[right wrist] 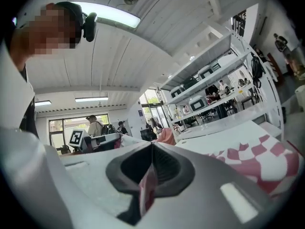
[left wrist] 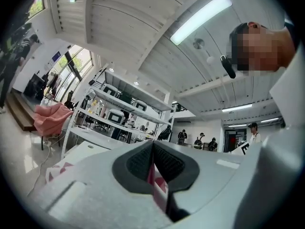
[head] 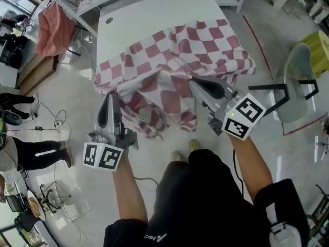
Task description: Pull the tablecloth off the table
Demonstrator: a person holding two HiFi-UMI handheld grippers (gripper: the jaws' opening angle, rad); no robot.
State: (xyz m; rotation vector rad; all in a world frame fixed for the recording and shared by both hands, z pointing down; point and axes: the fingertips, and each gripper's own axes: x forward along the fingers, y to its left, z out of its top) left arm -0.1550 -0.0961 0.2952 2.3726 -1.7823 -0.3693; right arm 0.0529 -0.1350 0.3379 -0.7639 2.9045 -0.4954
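The red-and-white checked tablecloth [head: 205, 45] is seen across the middle of the head view, bunched up and lying only partway on the white table [head: 149, 14]. The table's bare top is exposed in the upper centre of the frame. The near edge of the cloth is draped over the table's lower edge toward the floor, and two peaks are raised in it where it is gripped.

The left gripper [head: 110, 98] is shown at centre left, clamped on a fold of the cloth. In the left gripper view a thin strip of checked fabric is pinched between the dark pads [left wrist: 138, 163], with no gap left between the jaws. The right gripper [head: 197, 85] is placed at centre right and is likewise closed on the fabric, a red-and-white fold being nipped between its pads [right wrist: 167, 168] in the right gripper view.

The two grips are set well apart along the near hem, presumably so that the cloth is drawn evenly rather than twisted. Both grippers are held low and angled toward the person, which suits a pull toward the bottom of the frame.

The task is judged to be partly done, since the far portion of the cloth lies on the table top right of centre. A steady draw toward the person would be called for, and slipping of the thin fabric from the pads is the likely risk
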